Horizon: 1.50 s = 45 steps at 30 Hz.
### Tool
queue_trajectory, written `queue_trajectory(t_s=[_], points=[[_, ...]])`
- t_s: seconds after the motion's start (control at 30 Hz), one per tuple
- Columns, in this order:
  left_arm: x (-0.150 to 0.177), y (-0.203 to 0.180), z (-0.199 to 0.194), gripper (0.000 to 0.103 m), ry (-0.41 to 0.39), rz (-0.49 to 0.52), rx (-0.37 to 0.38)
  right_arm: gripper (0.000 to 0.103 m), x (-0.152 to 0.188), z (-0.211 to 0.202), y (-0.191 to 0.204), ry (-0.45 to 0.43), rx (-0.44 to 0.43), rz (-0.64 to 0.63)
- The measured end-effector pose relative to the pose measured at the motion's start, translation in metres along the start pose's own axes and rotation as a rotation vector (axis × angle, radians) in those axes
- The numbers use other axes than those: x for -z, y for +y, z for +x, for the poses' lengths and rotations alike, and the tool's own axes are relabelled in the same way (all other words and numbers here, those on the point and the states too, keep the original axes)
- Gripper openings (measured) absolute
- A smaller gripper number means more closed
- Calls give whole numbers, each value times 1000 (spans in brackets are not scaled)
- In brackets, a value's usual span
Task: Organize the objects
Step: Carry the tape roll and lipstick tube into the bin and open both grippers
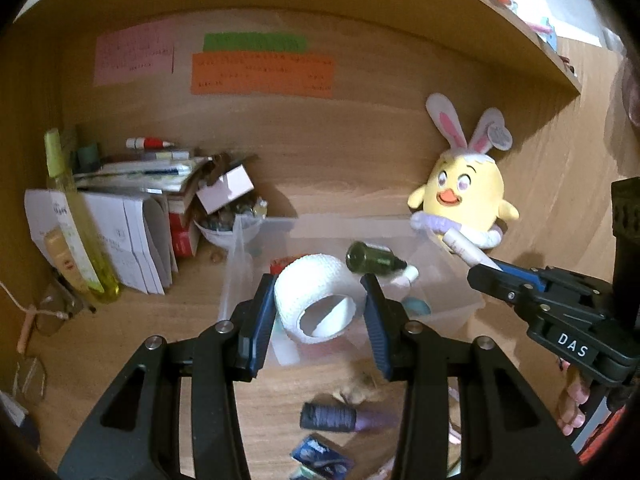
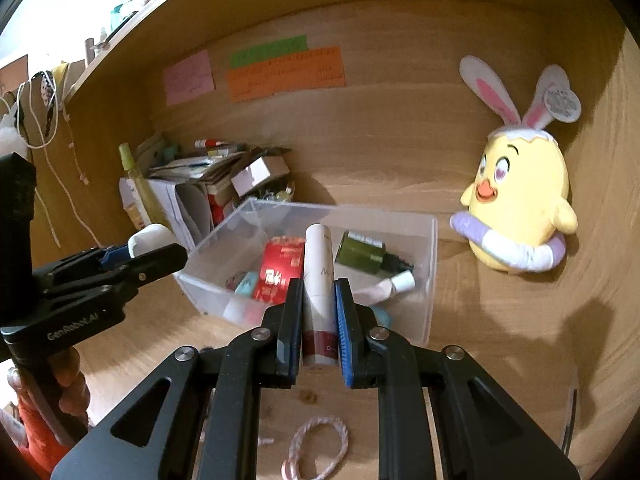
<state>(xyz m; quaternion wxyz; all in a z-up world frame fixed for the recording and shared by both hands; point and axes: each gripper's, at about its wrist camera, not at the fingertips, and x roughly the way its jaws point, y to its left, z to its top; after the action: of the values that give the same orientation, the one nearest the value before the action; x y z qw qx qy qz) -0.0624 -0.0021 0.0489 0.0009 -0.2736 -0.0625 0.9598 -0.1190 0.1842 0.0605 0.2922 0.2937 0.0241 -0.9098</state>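
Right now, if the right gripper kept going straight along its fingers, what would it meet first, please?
Probably the clear plastic bin: the right gripper, shut on a white tube, points down toward it, likely reaching the red packet inside. Depth is uncertain.

My black, silver-bolted left gripper [image 1: 320, 308] and right gripper [image 2: 318, 308] carry ribbed blue pads [image 1: 264, 312]; white "DAS" lettering at three o'clock.

"DAS" stands on the right gripper [image 1: 486, 270], and "GenRobot.AI" on the left gripper [image 2: 160, 252].

A white tape roll [image 1: 316, 304] and a white tube [image 2: 318, 292] hang above the clear bin [image 2: 430, 280], which holds a green bottle [image 2: 360, 254].
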Motion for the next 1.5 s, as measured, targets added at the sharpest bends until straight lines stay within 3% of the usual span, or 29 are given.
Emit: queue_trajectory(t_s=[0.37,0.57,0.97,1.5], points=[[-23,12,17,42,-8,-3,-15,14,-27,20,-4,-19,24,-23],[-25,25,40,42,32,-28,-28,14,-35,43,-9,8,33,-17],[-9,42,98,42,161,-54,-25,14,-21,93,-31,131,26,42],[0,30,115,42,228,-12,21,14,-7,123,-21,223,33,-3]])
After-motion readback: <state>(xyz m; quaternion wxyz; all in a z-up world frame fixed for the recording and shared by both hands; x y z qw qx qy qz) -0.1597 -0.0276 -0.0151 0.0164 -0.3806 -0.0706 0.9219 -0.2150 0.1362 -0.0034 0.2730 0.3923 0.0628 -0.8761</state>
